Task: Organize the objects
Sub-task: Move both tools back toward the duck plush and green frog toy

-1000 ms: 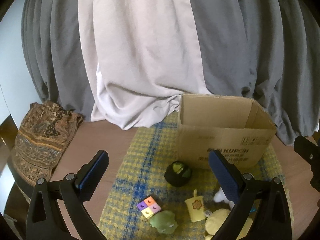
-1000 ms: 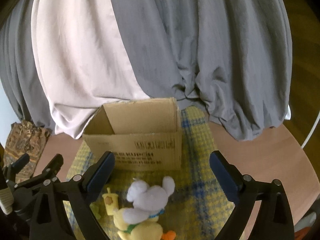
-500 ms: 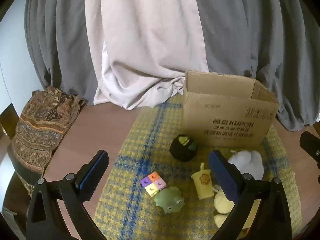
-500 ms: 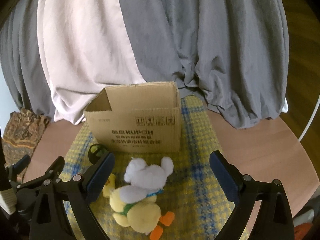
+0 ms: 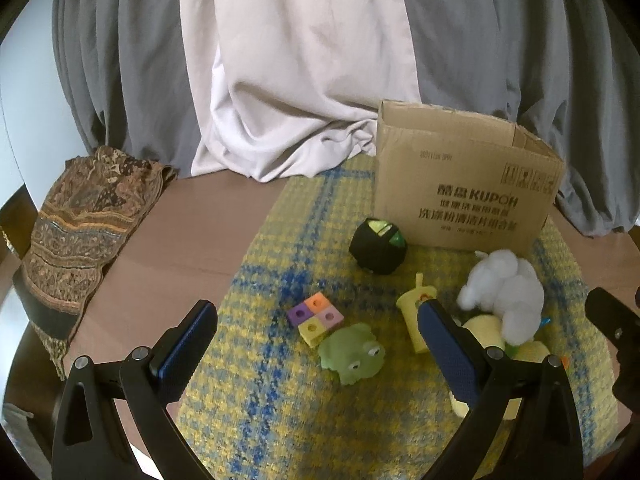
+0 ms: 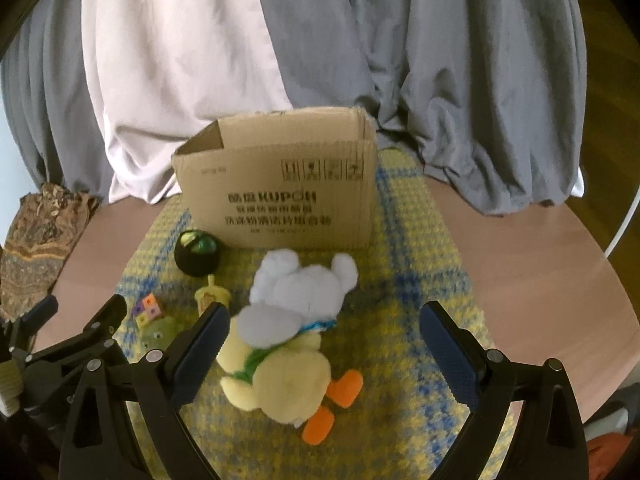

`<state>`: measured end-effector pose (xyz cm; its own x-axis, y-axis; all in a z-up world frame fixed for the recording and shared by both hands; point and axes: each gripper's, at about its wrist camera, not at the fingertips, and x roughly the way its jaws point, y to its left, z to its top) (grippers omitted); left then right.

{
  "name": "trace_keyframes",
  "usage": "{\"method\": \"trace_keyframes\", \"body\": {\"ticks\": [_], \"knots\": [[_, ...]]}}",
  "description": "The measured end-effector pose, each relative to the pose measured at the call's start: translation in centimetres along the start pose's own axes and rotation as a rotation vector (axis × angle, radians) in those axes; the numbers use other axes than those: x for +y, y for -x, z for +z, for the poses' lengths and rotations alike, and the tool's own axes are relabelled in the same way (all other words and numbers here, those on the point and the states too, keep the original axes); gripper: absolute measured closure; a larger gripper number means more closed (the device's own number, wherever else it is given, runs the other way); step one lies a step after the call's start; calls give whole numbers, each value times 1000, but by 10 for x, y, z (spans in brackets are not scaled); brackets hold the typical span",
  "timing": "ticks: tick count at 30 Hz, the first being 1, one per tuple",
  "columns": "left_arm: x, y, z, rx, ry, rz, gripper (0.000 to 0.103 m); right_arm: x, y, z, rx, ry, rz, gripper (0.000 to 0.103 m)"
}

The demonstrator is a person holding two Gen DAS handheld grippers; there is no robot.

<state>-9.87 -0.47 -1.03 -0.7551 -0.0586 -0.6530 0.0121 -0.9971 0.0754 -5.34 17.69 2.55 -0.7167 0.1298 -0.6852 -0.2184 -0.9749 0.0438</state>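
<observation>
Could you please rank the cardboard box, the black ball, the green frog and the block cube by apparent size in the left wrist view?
1. Box, clearly largest.
2. Ball and frog: look alike; the frog lies nearer the camera, so unranked.
3. Cube, smallest.

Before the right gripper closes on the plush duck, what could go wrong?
1. The white plush bunny lies on the yellow plush duck, so the open right gripper may pinch both, or the bunny may tumble off.
2. The small yellow toy cup stands close beside the gripper's left finger; closing could knock it over.
</observation>
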Motion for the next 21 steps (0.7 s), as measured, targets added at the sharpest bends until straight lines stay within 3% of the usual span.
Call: {"method": "trace_keyframes", "body": {"ticks": [6, 21], "knots": [[4, 1, -11, -12, 12, 16, 1, 1, -7, -12, 26, 2, -4, 7], [9, -22, -35, 60, 9, 25, 1, 14, -32, -41, 120, 32, 3, 7]]}}
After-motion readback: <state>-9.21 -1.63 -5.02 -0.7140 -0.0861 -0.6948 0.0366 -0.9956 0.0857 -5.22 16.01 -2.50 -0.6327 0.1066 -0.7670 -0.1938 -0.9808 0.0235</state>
